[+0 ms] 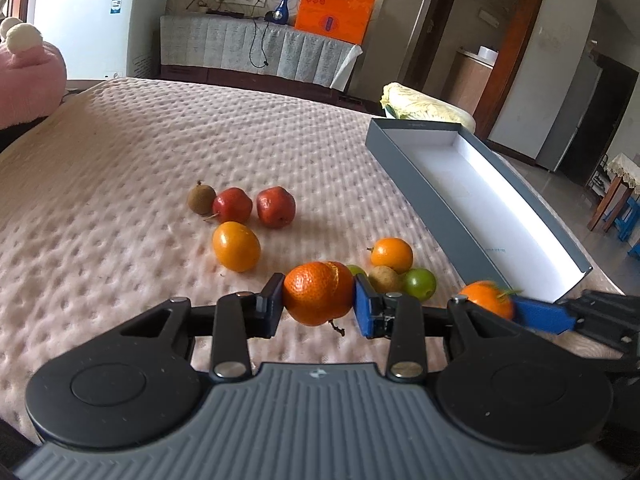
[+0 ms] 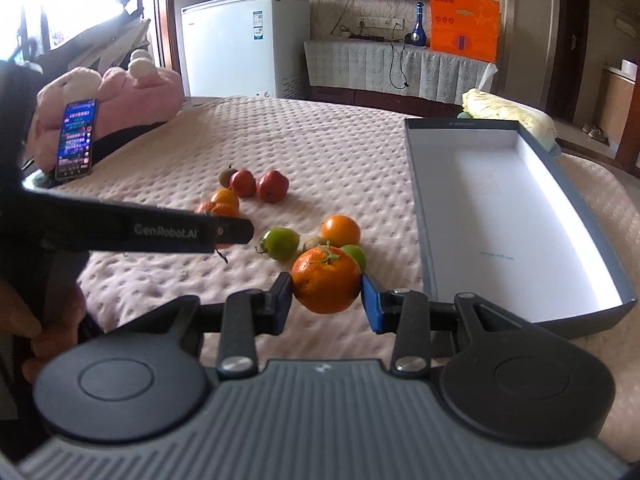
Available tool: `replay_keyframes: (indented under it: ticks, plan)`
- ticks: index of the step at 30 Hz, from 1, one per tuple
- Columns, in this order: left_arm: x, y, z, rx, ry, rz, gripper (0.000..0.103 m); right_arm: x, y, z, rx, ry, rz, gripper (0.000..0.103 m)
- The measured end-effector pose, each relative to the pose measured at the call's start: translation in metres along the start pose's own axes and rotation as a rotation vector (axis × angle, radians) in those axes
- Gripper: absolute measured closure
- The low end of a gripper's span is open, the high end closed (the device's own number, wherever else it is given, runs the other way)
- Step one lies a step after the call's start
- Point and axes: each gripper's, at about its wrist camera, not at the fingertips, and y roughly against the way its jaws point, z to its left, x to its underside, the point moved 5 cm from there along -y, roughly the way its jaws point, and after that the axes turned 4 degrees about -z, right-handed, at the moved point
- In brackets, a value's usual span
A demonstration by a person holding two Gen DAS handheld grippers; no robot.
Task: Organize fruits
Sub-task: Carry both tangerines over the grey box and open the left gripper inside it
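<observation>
Each gripper is clamped on a mandarin: the left gripper holds one with split peel, the right gripper a stemmed one, both above the bed. Other fruits lie behind them, and the open box sits to the right

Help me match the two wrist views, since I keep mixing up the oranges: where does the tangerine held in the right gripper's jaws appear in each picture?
Left wrist view: the tangerine sits at the lower right, blurred, partly hidden behind the left gripper's frame, near the grey box's near corner.
Right wrist view: it is low at centre, clamped in the right gripper.
Shared landmark: the open grey box, to its right in both.
</observation>
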Motion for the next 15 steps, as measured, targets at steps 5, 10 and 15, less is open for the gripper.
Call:
replay_keyframes:
  ticks: [5,10,15]
  plan:
    - [-0.001,-0.002,-0.003,0.012,0.002,-0.001,0.061,-0.020,0.022,-0.009,-0.010,0.015,-0.034,0.062]
    - [-0.002,-0.003,-0.013,0.026,-0.024,-0.009,0.061,-0.029,0.031,-0.019,0.001,0.054,-0.044,0.063]
    - [-0.004,0.002,-0.026,0.047,-0.050,-0.025,0.061,-0.018,0.023,-0.031,0.032,-0.013,-0.029,0.062]
